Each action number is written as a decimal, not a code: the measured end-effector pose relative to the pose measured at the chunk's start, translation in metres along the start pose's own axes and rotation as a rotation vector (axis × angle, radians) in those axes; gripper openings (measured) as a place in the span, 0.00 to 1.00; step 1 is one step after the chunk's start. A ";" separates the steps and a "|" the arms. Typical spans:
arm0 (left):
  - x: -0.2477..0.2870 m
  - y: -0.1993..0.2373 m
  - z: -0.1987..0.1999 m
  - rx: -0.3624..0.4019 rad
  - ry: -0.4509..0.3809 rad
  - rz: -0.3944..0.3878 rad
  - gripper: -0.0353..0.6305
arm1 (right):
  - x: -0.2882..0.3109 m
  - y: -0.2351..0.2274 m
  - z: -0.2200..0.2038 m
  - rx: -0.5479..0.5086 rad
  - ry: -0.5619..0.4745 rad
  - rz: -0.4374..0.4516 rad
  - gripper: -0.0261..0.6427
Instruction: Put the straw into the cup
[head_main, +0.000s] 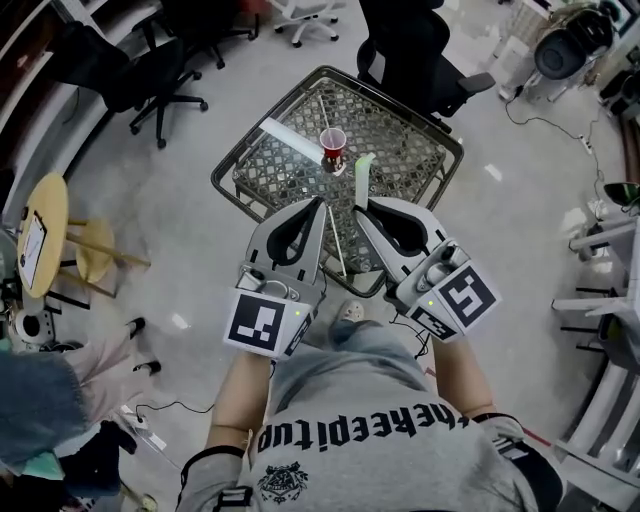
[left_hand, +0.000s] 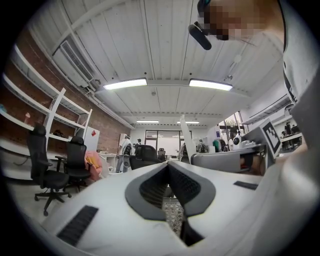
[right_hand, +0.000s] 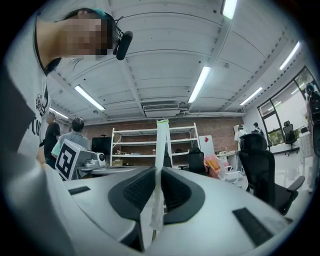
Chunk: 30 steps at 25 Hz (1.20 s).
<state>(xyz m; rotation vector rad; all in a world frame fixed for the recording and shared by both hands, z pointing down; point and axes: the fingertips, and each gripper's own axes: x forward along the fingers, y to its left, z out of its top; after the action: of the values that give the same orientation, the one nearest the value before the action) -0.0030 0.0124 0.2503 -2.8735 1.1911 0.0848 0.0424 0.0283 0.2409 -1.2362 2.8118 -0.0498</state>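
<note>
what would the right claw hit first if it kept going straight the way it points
Probably nothing close: the right claw, shut on the straw, sees open room up to far shelves. The red cup seems below its line, though depth is unclear.

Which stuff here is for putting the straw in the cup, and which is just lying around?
For the job: straw, pinched in the right gripper; red cup; mesh table it stands on.
Just lying about: white strip on the table; black office chair; round wooden stool.

Metal mesh table (head_main: 400, 140), glossy red plastic cup (head_main: 333, 150), paper-wrapped straw (head_main: 363, 168)
</note>
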 end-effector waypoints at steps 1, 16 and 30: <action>0.003 0.000 0.000 0.001 -0.002 0.006 0.09 | 0.000 -0.004 0.000 0.000 -0.002 0.006 0.11; 0.022 -0.011 -0.002 0.048 -0.004 0.035 0.09 | -0.004 -0.022 -0.002 0.008 -0.024 0.055 0.11; 0.041 0.009 -0.015 0.036 0.038 -0.055 0.09 | 0.016 -0.043 -0.008 0.026 -0.020 -0.041 0.11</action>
<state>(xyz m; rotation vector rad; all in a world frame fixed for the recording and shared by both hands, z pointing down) 0.0204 -0.0240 0.2630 -2.8866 1.1061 0.0077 0.0620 -0.0126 0.2509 -1.2815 2.7597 -0.0754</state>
